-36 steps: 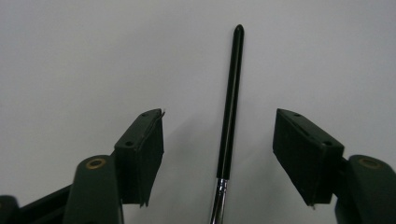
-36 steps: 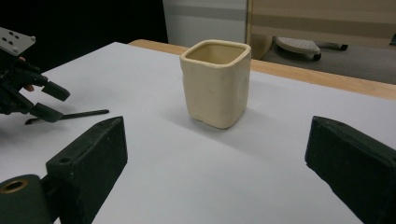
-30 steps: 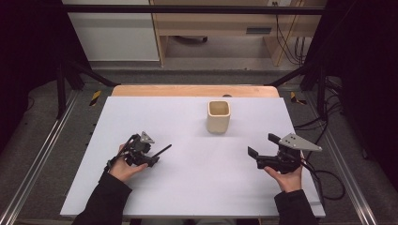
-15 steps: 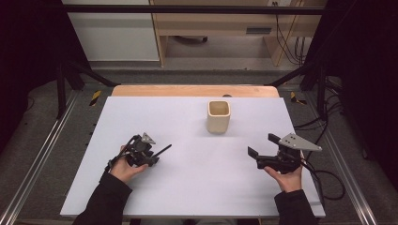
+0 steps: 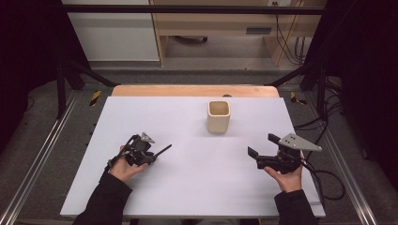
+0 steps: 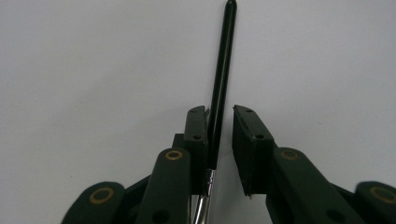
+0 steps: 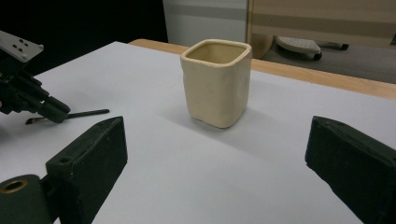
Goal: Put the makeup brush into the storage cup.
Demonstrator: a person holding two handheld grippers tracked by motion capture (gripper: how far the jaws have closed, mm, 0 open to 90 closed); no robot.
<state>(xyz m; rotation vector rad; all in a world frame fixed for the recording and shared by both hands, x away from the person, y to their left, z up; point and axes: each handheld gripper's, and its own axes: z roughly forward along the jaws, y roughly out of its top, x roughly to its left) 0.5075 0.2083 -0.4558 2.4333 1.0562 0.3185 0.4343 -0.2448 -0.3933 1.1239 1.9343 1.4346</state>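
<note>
The left gripper (image 5: 157, 152) is sitting low over the white table (image 5: 187, 187), near its left front part; a thin black brush (image 6: 223, 70) is lying between its jaws, handle pointing away from the hand. In the left gripper view the brush is resting against one jaw while a gap is showing at the other, so the jaws are standing parted around it and not yet clamping; the metal ferrule is showing close in at the base of the jaws, the bristles hidden. Judging by this, the gripper is lining up along the handle so that closing will catch it lengthwise.

The right gripper (image 5: 260, 151) is hovering at the right front, jaws wide apart and grasping nothing, aimed toward the cup (image 7: 216, 81); that cup, cream and square-mouthed, is standing upright near the far middle of the table, well apart from both grippers, mouth open upward as a likely place for the brush; whether anything is inside cannot be told.

No brand, label or readable writing is showing on the brush, the cup or the grippers.
</note>
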